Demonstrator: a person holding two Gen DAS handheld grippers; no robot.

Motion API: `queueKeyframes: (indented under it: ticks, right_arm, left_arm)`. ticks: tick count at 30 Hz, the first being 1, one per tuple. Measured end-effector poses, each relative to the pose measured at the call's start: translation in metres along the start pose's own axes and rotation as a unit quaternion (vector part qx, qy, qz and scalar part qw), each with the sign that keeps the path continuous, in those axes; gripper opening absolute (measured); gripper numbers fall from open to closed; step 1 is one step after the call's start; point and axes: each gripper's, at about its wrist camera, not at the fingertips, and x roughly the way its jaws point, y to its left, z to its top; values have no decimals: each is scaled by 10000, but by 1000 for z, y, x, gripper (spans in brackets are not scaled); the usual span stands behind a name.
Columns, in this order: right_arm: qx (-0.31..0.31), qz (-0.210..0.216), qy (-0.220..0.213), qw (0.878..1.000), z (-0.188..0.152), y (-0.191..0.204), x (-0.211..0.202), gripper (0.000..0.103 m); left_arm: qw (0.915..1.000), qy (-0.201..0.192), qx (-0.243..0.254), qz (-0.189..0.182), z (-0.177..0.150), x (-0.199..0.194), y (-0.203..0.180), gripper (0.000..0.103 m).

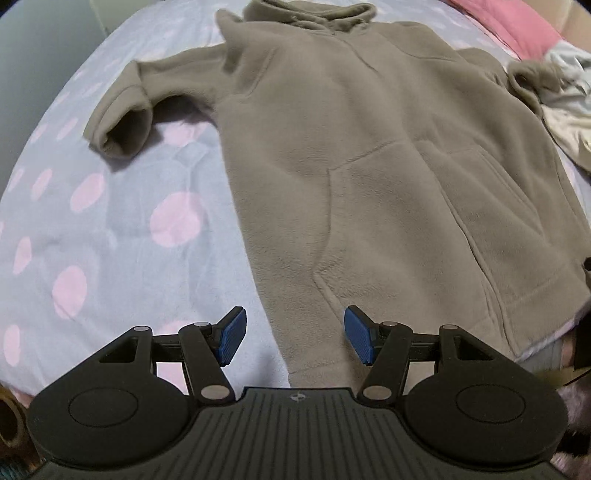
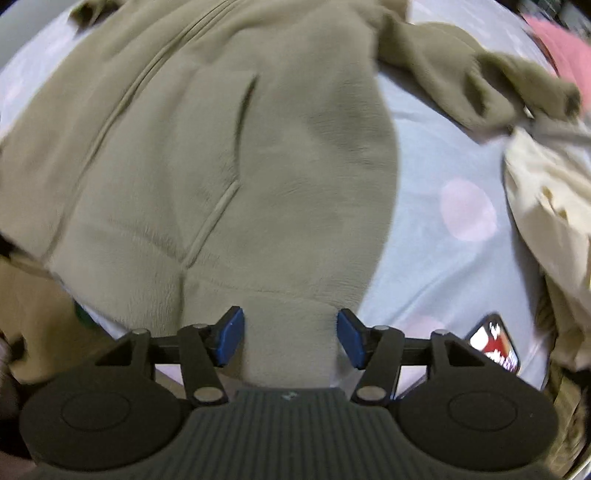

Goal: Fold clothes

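Spread face up across the bed (image 1: pixel 110 229): a taupe fleece jacket (image 1: pixel 354 155), filling the centre and right of the left wrist view. Soft, napped pile, faint creases running down the front. Collar (image 1: pixel 310 14) at the top edge of the frame, a zip line dropping from it down the chest. Two slanted pockets (image 1: pixel 424 206) stitched low on the front, seams plain to see. One sleeve (image 1: pixel 122 107) flung out to the upper left, bent at the elbow, cuff mouth gaping toward the camera. Other sleeve bunched at the upper right, touching a heap of pale clothing (image 1: pixel 565 107). Hem lying at the bottom of the frame, just beyond the left gripper (image 1: pixel 293 338); jaws wide apart, blue pads empty, hovering over the hem's left corner.

In the right wrist view, somewhat blurred: same jacket (image 2: pixel 221 147) filling the left and centre, pocket slit in the upper middle. Rumpled sleeve (image 2: pixel 480 85) at the upper right, beside cream fabric (image 2: pixel 546 199) along the right edge. Right gripper (image 2: pixel 291 339) with jaws spread open, a strip of hem lying between the pads; contact cannot be told. Grey sheet with pink dots (image 2: pixel 467 208) to the right. A red, white and black patch (image 2: pixel 495 345) at the lower right.
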Motion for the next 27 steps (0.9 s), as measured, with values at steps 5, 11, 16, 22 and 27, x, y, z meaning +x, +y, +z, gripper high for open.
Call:
queueKeyframes:
  ticks: [5,11,16,22,27]
  right_arm:
    - [-267,-42,-164,9995,1,4,-11,18]
    - [248,-224,-483,9983,10,-47,-54,15]
    - [631,-383,-114,9972,12,-75,-32,15]
    - [826,-187,87,9964,8,-73,-18,15]
    - [1090,37,66,9940,6,-81,-15,16]
  left_arm:
    - [10000,-8,-13,67,-1,1,-1,57]
    - [9987,-146,-486,-61,2,-6,14,57]
    - [9973,-42,-712,-199,2,-4,19,57]
    - [9910,620,-1010,-629,-9,21,16,59]
    - [9789,1264,-1372,-833,-14,54,11,59]
